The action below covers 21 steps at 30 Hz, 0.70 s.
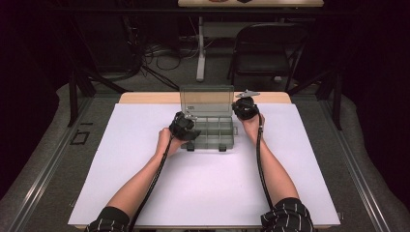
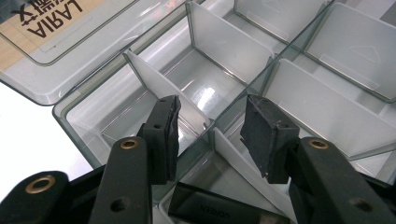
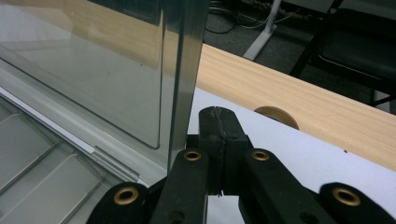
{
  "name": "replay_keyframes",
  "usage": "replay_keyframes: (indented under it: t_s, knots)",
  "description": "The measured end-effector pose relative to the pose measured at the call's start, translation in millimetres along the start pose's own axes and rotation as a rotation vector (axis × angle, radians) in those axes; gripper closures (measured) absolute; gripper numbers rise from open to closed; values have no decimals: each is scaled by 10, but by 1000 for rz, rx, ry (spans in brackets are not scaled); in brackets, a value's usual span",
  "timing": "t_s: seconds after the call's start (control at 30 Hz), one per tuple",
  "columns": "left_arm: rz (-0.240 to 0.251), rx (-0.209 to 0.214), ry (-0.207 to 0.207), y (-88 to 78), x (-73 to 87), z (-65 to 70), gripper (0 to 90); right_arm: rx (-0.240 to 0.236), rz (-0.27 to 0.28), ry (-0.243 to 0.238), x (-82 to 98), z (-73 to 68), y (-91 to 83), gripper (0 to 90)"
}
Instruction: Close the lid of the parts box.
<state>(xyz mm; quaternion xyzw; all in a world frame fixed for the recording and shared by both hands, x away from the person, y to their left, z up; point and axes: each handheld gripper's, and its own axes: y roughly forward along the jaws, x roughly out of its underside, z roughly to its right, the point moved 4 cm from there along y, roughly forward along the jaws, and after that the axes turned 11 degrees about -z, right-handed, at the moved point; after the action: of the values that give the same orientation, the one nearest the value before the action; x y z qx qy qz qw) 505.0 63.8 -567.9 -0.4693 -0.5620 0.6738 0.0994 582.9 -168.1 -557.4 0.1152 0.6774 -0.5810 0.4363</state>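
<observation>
A clear plastic organiser box [image 1: 227, 137] stands on the white mat, its lid [image 1: 207, 100] raised upright at the back. My left gripper [image 1: 189, 129] hovers over the box's front left corner. In the left gripper view it [image 2: 212, 105] is open above the compartments, with a white divider [image 2: 163, 91] below and nothing pressed between the pads. A small black item [image 2: 210, 212] lies in the nearest compartment. My right gripper [image 1: 240, 108] is at the lid's right edge. In the right gripper view it [image 3: 218, 114] is shut beside the lid's edge [image 3: 182, 93], with nothing between the jaws.
The white mat [image 1: 212, 188] covers most of the wooden table [image 1: 145, 98], which has a round hole [image 3: 275, 116] near the back. A black chair [image 1: 268, 46] and loose cables [image 1: 164, 55] are on the floor beyond. The lid carries a label [image 2: 51, 21].
</observation>
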Motion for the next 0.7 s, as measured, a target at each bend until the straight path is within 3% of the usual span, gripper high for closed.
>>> replay_keyframes:
  t_s: [0.4, 0.53, 0.7]
  knots:
    - [1, -6, -8, 13, -2, 3, 522, -5, 24, -21, 4, -5, -42, 900]
    - [-15, -7, 8, 33, -2, 14, 484, -9, 25, -25, 10, -9, -53, 900]
    - [23, -25, 3, -40, -24, -14, 358, -12, 25, -33, 13, -11, -64, 900]
